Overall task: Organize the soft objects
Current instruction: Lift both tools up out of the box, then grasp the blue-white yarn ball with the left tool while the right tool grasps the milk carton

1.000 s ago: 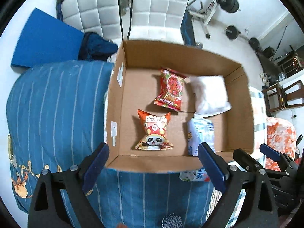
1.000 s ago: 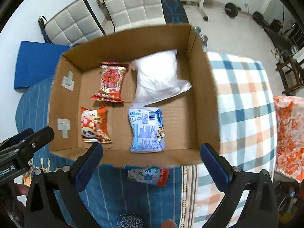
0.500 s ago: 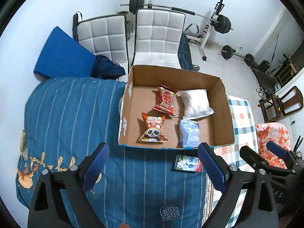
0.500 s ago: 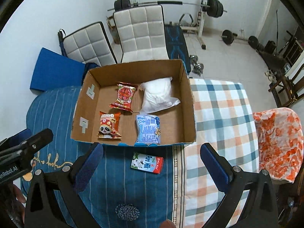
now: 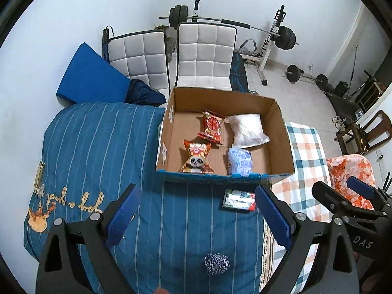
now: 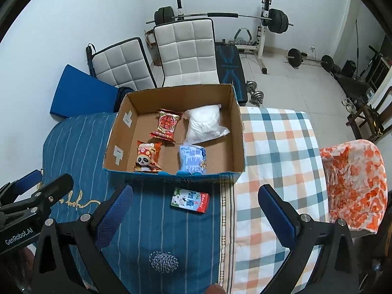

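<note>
Home room with gym corner: barbell rack [image 6: 264,19], dumbbells [image 6: 254,95], padded chairs [image 5: 205,56], bedding [image 5: 98,159].

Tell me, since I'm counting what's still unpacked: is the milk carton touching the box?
Apart. In the right wrist view, a strip of blue bedding shows between the milk carton and the box.

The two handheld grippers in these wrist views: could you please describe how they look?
Both are black plastic frames with triangular cut-outs and silver screws. The left gripper and the right gripper each carry two long fingers faced with blue textured pads. Seen from the other camera, the left body bears white "GenRobot.AI" lettering and the right body the letters "DAS". No cables or sleeves are visible.
</note>
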Demonstrator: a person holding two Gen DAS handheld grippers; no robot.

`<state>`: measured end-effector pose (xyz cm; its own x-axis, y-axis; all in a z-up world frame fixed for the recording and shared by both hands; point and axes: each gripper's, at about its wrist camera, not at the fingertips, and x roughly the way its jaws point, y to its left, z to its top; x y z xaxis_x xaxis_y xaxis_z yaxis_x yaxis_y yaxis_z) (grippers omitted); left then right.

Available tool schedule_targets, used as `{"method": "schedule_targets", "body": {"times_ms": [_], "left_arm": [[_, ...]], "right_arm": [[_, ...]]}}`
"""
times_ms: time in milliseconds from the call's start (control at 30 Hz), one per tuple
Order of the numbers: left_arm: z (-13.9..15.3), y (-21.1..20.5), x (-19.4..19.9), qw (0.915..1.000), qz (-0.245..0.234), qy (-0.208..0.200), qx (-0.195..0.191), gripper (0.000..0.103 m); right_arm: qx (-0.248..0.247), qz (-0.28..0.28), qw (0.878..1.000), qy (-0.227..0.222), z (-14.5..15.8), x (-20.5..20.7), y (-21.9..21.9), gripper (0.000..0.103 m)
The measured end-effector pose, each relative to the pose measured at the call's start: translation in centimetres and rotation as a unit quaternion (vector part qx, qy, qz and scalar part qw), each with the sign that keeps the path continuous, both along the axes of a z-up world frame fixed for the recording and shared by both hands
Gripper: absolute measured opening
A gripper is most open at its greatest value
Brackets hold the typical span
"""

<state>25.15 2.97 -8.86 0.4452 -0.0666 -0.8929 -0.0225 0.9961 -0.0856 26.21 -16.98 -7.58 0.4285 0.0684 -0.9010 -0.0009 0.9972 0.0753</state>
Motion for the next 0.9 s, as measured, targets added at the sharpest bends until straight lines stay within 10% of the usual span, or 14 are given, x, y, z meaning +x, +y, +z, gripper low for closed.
{"method": "schedule_targets", "body": {"times_ms": [267, 600, 733, 900], "left_arm": [[-7.9, -2.5, -3.6, 0.9950, -0.019, 0.098, 0.001, 0.096], [-24.6, -7.3, -8.2, 0.9568, -0.053, 0.286, -0.009, 0.095], [-28.8, -8.5, -9.1, 0.9461, -0.060, 0.318, 0.003, 0.053], [-29.6, -8.3, -9.0, 0.9499, -0.052, 0.308, 0.005, 0.050]], "right_arm": [[0.006, -0.021, 0.997, 0.068, -6.0, -3.2, -4.1, 0.103], [0.014, -0.042, 0.986, 0.164, -15.5, -5.7, -8.0, 0.103], [0.015, -0.044, 0.982, 0.185, -17.6, -5.6, -8.6, 0.103], [0.020, -0.043, 0.980, 0.192, -18.5, -4.7, -8.3, 0.103]]}}
